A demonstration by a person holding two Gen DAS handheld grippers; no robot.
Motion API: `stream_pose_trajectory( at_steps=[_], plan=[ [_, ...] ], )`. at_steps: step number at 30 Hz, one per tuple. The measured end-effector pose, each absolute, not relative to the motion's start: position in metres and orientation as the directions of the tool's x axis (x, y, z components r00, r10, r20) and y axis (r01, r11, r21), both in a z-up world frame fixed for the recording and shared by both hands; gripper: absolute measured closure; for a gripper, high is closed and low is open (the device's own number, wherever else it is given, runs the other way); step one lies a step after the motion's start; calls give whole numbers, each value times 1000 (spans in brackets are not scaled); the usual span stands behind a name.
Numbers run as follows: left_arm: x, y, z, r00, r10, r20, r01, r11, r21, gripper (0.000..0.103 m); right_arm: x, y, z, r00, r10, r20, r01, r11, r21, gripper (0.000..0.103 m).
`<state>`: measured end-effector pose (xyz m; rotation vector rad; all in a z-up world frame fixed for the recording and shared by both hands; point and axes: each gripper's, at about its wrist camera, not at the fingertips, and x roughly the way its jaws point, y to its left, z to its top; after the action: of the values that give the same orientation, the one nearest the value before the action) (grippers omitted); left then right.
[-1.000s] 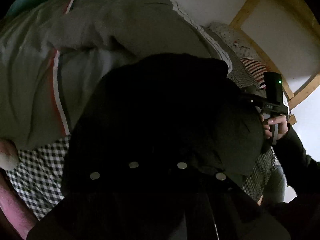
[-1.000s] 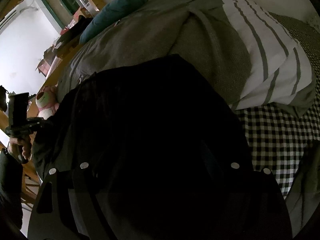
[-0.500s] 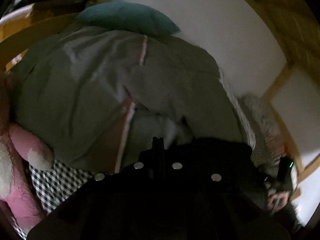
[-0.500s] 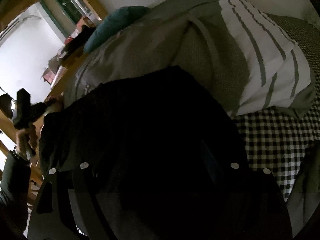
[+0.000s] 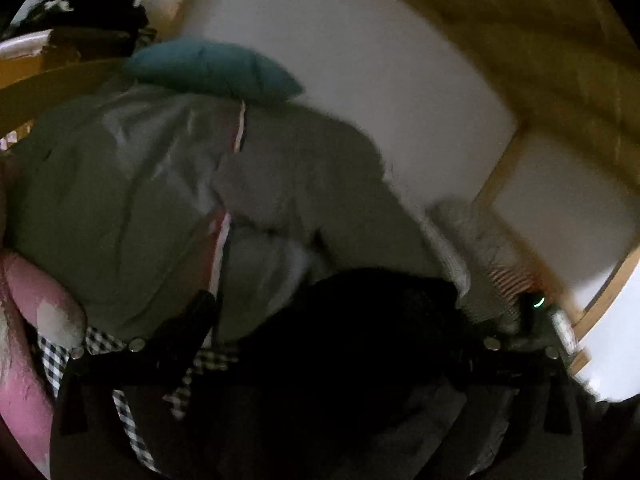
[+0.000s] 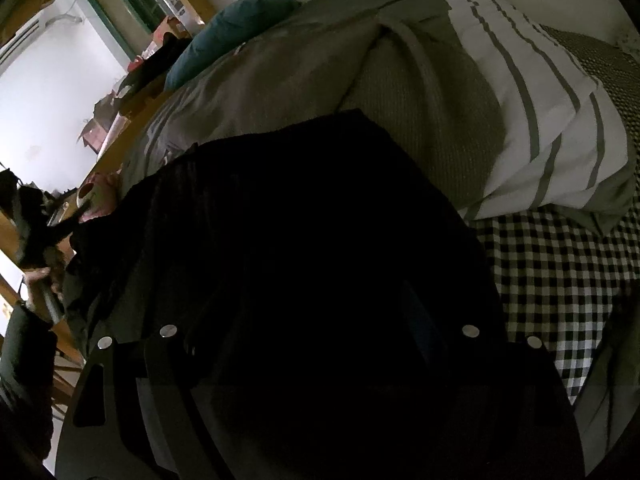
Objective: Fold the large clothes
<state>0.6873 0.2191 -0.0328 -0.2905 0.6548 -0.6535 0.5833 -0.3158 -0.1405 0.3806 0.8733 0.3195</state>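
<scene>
On the bed (image 6: 560, 272), dark garment (image 6: 300, 240) lay spread; left gripper (image 5: 320, 344) fingers apart, right gripper (image 6: 320, 340) state unclear, buried in fabric.

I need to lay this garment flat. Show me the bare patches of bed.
Bare checkered sheet lies right of the black garment, below the striped duvet. A narrow strip shows beside the pink plush toy. The duvet crowds everything behind.

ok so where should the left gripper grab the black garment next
Probably the loose edge of the black garment nearest the left gripper. That border lies thin on the checked sheet, while the middle is broad and flat. Come in low from the left, with the open jaws straddling the edge.
</scene>
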Motion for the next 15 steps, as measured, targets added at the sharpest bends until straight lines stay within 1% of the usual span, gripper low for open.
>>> stream_pose_trajectory(
  at_steps=[1, 2, 3, 4, 6, 8, 9, 10, 11, 12, 13, 15],
  plan=[
    [685, 214, -33, 567, -652, -503, 485, 758, -436, 6, 583, -316, -141, 604, 421, -677, -114, 886, 449, 22],
    [685, 206, -38, 523, -621, -583, 498, 778, -382, 6, 583, -315, -141, 605, 420, -676, -113, 886, 450, 22],
    [686, 194, -47, 484, -555, -676, 512, 806, -296, 6, 583, -315, -141, 606, 420, -675, -112, 886, 450, 22],
    [686, 181, -56, 444, -524, -727, 535, 806, -254, 6, 583, -314, -141, 606, 420, -675, -112, 886, 451, 22],
    [686, 157, -74, 333, -512, -792, 597, 765, -244, 6, 583, -314, -142, 606, 422, -674, -111, 884, 454, 22],
    [689, 137, -85, 307, -465, -830, 619, 760, -198, 6, 583, -314, -143, 607, 421, -674, -110, 884, 454, 22],
    [693, 128, -89, 314, -423, -850, 615, 773, -158, 6, 582, -314, -143, 607, 420, -675, -109, 885, 453, 22],
    [699, 127, -90, 322, -413, -852, 592, 790, -159, 19, 582, -314, -143, 608, 417, -676, -110, 887, 449, 22],
    [703, 128, -91, 307, -447, -840, 563, 797, -218, 33, 582, -313, -143, 608, 415, -677, -110, 889, 445, 22],
    [709, 131, -90, 301, -476, -826, 536, 801, -266, 54, 582, -313, -143, 610, 409, -679, -110, 892, 439, 21],
    [720, 144, -85, 314, -536, -784, 484, 800, -354, 69, 581, -314, -142, 612, 403, -681, -107, 895, 433, 21],
    [722, 162, -79, 335, -579, -744, 464, 788, -405, 79, 580, -317, -144, 614, 400, -680, -99, 894, 437, 21]
  ],
)
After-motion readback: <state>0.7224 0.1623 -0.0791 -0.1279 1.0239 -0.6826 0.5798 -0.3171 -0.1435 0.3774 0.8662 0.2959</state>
